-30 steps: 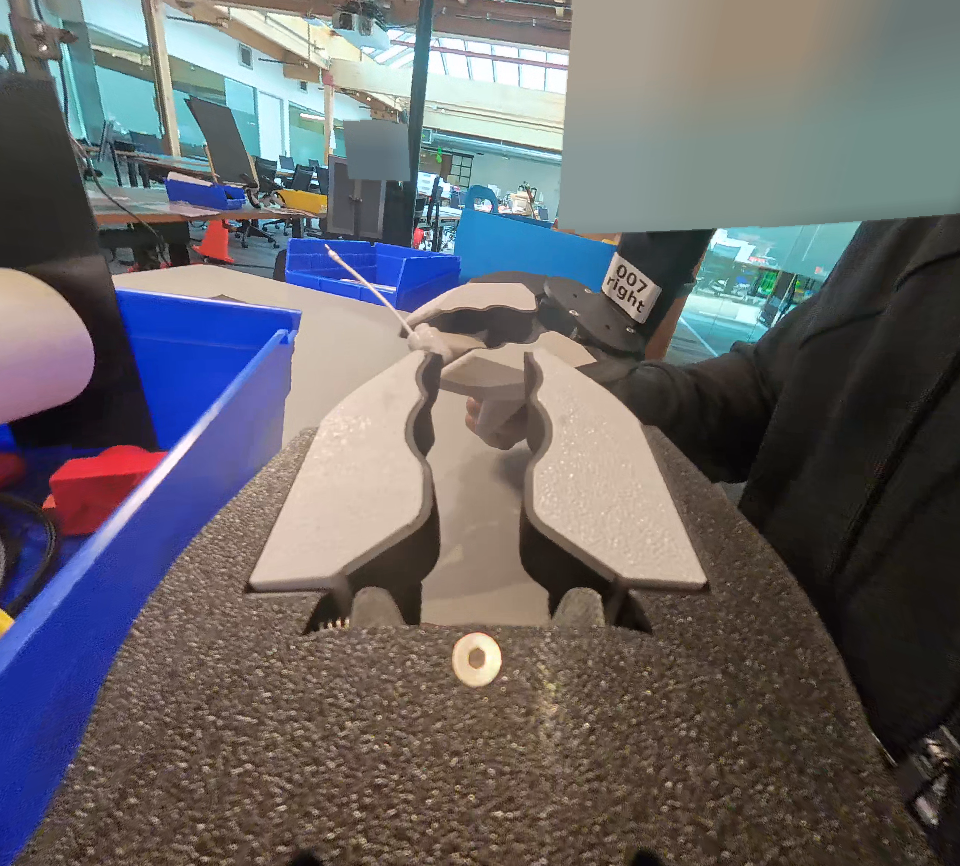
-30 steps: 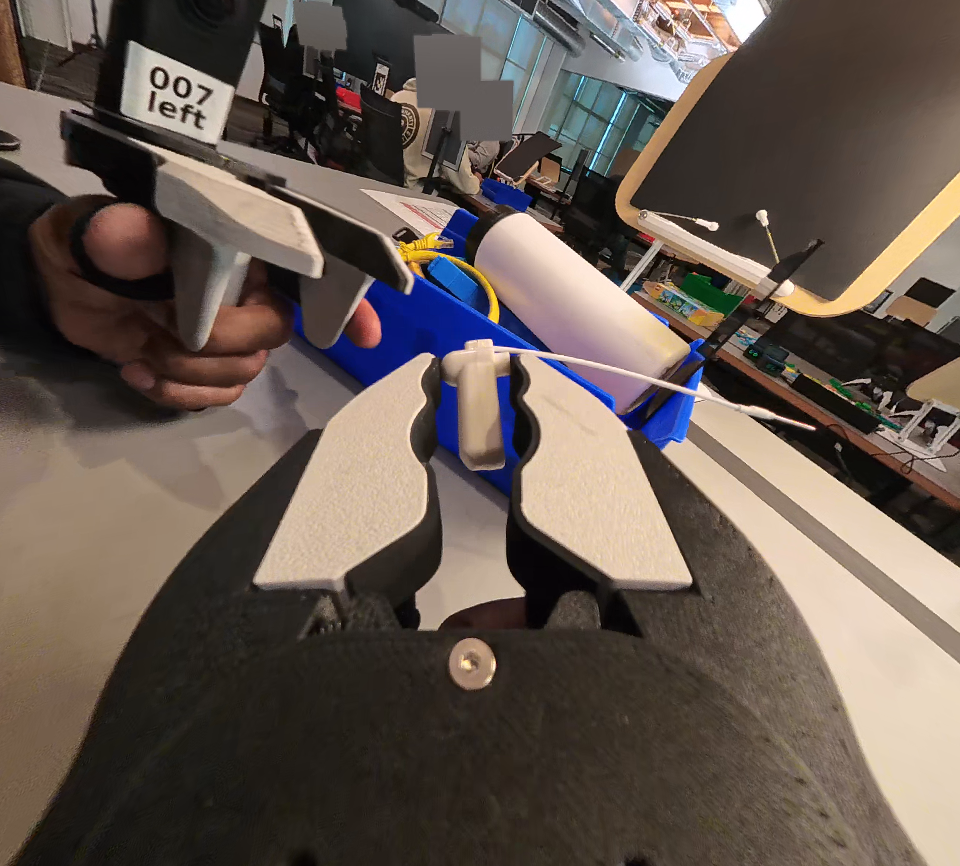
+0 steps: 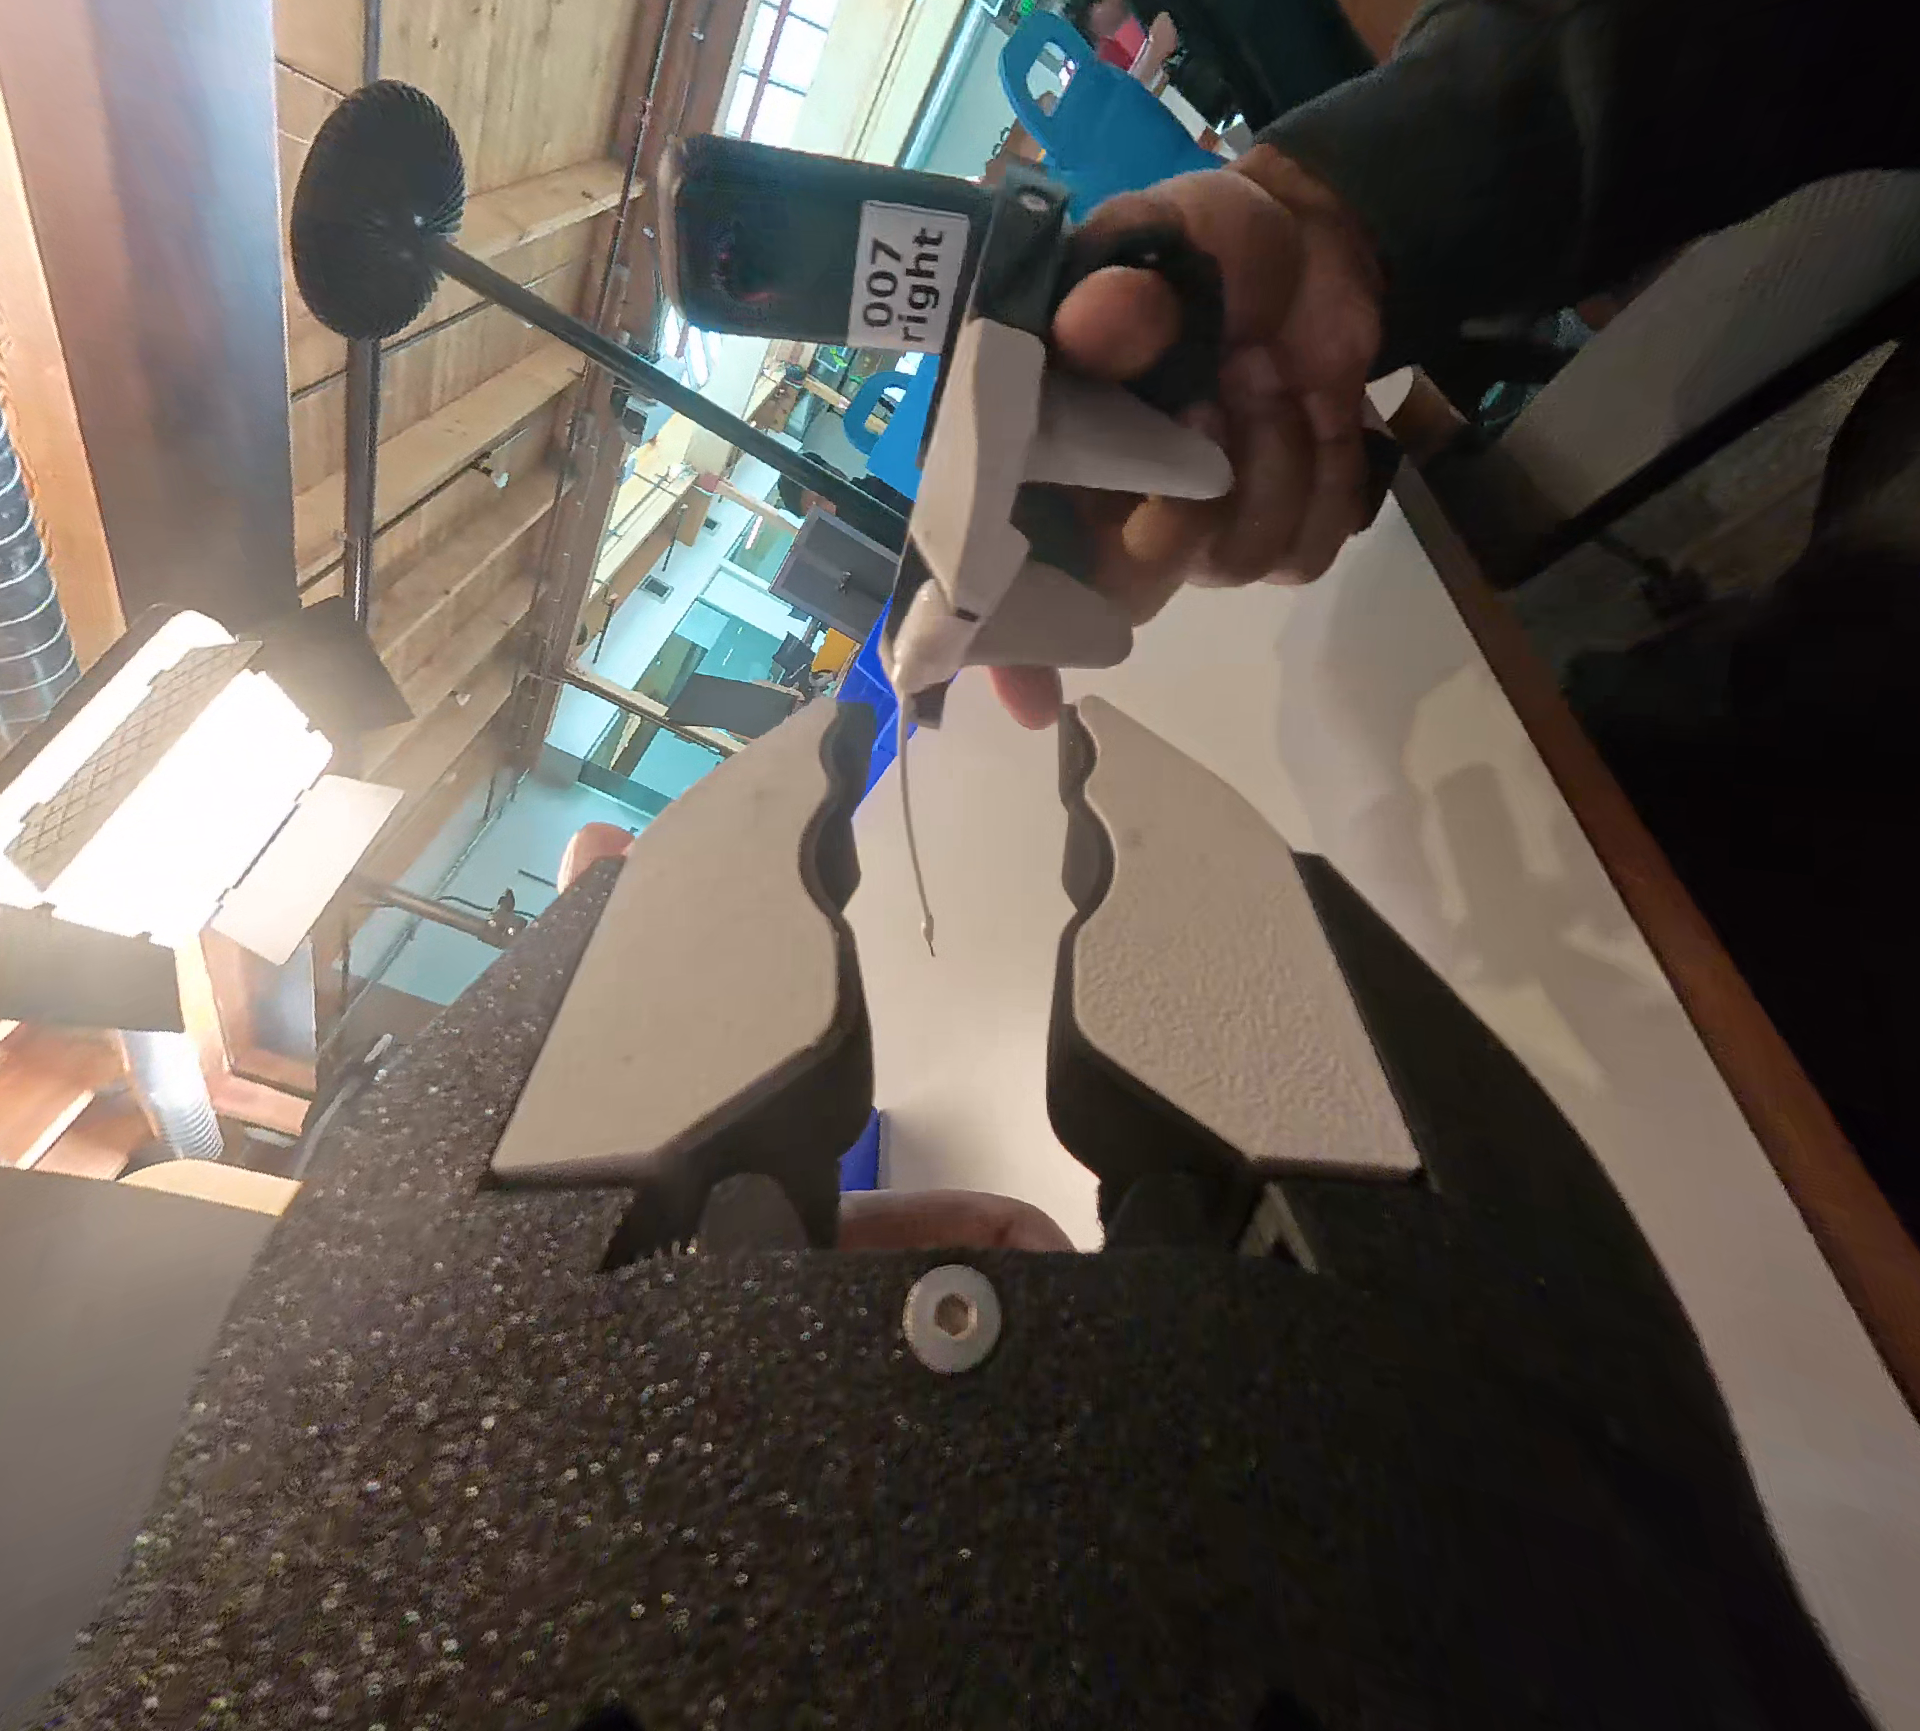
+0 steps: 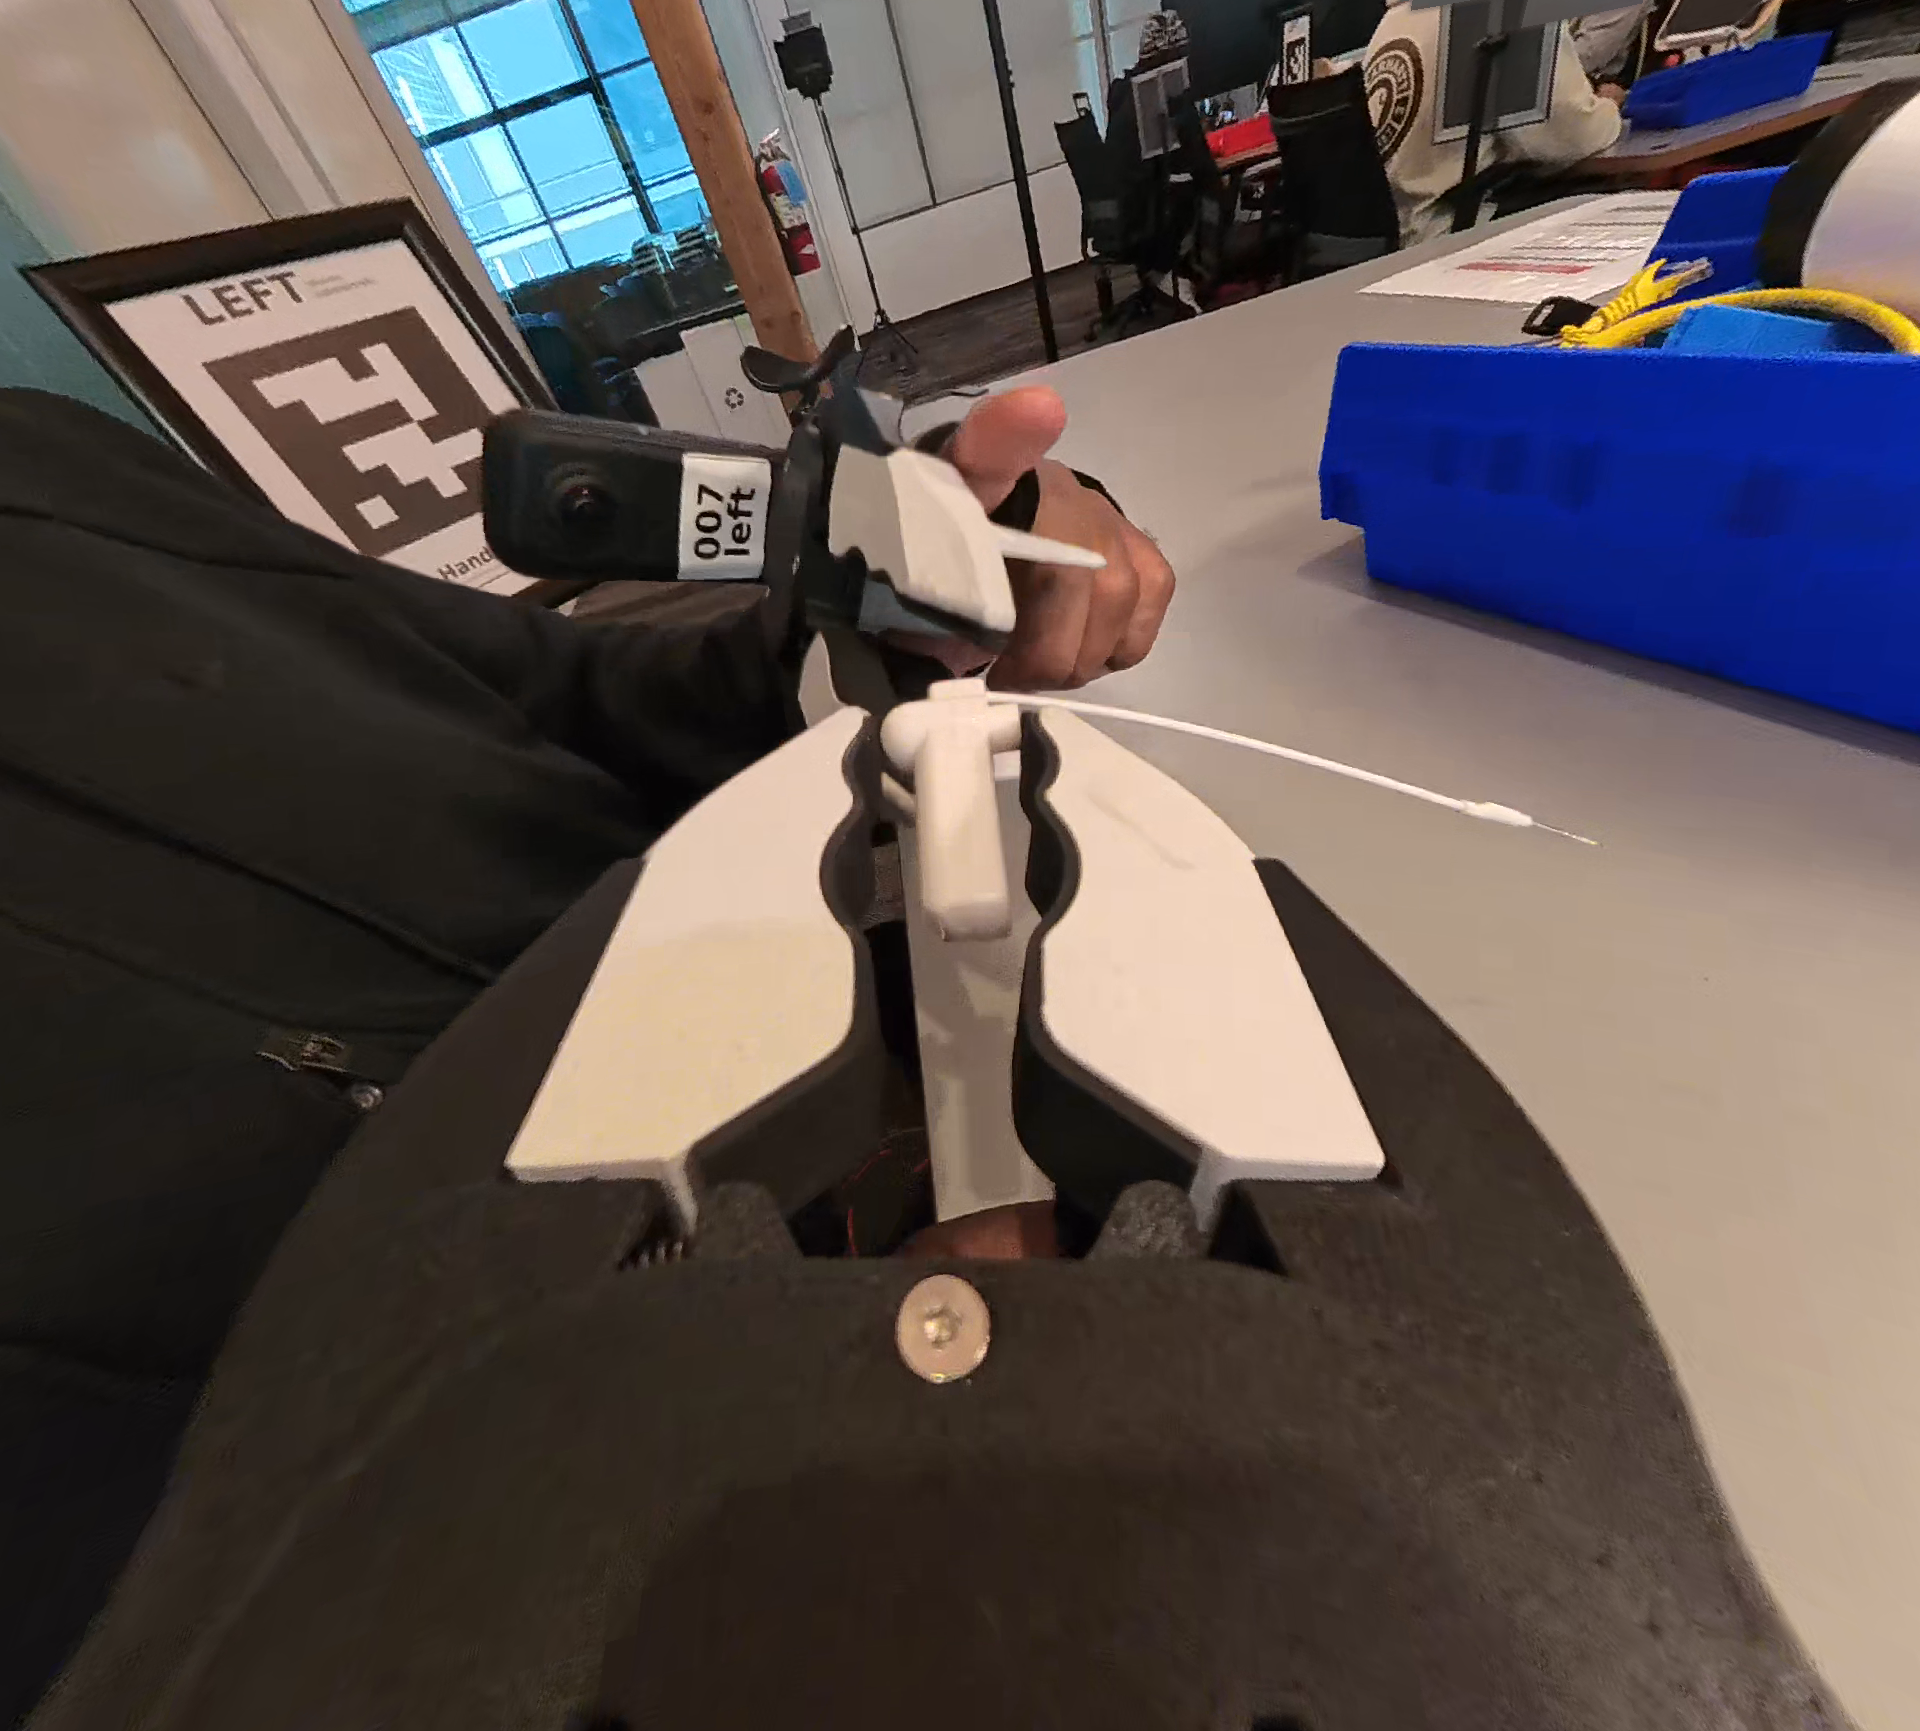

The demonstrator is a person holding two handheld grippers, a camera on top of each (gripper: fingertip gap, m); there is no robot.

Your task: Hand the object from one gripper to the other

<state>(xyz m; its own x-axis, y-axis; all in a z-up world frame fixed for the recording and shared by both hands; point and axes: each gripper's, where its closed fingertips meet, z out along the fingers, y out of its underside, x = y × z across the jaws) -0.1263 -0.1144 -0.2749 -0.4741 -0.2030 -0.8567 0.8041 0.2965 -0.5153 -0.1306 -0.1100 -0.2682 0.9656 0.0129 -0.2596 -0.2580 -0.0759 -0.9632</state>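
So just one white plastic piece with a thin wire tail, pinched in the right claw above the grey desk. Left claw is spread wide, holding nothing, tips near the wire. One blue bin sits off right.

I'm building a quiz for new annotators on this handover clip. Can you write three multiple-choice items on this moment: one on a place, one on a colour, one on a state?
1. Where is the white tool with the thin probe?
A. in the blue bin
B. between the right gripper's fingers
C. lying on the table

2. What colour is the bin on the table?
A. blue
B. green
C. red

3. How does the left gripper stand?
A. shut on the tool
B. shut on nothing
C. open

Key: 1 B, the white tool sits clamped in the right gripper. 2 A, the bin is blue. 3 C, the left gripper shows a wide gap, only the probe's tip hanging in it.
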